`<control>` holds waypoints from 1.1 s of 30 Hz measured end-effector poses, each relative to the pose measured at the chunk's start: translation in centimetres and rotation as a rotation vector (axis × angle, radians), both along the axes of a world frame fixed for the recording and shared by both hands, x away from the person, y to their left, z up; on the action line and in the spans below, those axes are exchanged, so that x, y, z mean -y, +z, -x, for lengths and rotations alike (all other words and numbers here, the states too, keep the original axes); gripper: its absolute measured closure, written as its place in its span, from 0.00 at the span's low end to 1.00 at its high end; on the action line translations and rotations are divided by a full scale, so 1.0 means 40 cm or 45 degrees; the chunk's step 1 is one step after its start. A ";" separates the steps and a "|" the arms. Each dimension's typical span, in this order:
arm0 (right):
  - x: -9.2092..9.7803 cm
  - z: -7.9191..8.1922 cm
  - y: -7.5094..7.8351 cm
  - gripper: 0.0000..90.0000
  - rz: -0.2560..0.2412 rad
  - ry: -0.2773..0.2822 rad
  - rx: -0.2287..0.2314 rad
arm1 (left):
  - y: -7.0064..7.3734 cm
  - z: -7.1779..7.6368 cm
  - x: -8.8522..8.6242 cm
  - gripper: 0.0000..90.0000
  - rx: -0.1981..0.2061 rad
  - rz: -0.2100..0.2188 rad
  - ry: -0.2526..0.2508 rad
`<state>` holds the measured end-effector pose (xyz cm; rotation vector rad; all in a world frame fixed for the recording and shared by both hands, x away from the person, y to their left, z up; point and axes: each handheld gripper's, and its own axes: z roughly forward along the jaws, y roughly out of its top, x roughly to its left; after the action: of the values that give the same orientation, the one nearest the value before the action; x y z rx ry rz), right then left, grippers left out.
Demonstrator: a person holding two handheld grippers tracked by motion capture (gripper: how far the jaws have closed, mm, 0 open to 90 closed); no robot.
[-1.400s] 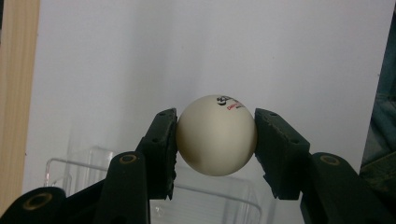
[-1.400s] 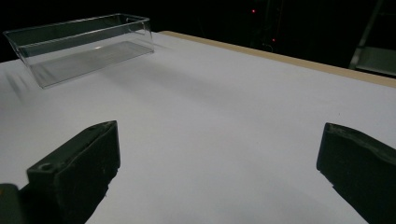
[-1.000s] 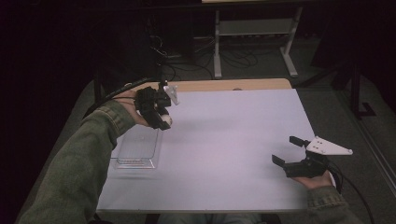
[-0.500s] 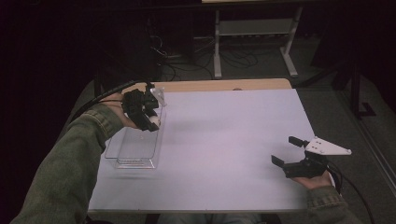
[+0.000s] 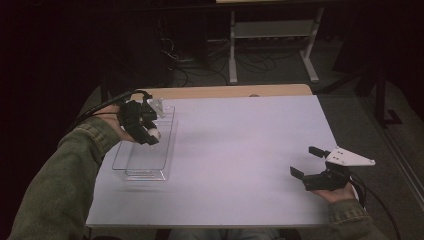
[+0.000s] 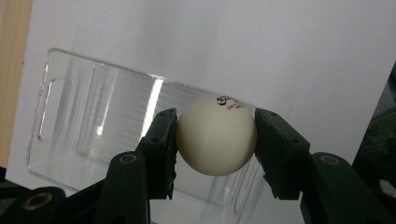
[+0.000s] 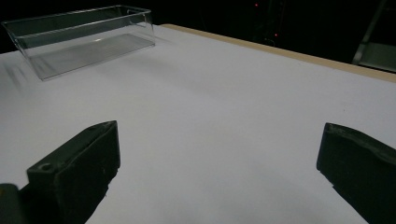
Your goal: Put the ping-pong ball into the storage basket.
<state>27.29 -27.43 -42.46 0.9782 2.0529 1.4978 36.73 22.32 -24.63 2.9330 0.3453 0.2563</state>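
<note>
left gripper, upper left, clamps ball above bin | right gripper, lower right, jaws wide, over table

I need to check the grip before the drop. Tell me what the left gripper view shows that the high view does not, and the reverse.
Left gripper view: the white ball is clamped between the left gripper pads, with small printed marks on top of the ball, directly over the clear bin.

High view: the person's green sleeve, the right gripper open and resting near the table's right edge, and the shelf frame behind the table.

Both: the left gripper holding the ball above the empty clear bin.
</note>
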 end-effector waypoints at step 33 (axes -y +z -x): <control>0.004 0.003 0.001 0.00 0.006 -0.009 0.001 | -0.069 0.004 -0.036 0.56 -0.069 -0.024 0.001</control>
<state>27.19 -27.60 -42.41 0.9821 2.0494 1.4886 36.59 23.74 -27.41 2.9627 0.3532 0.1817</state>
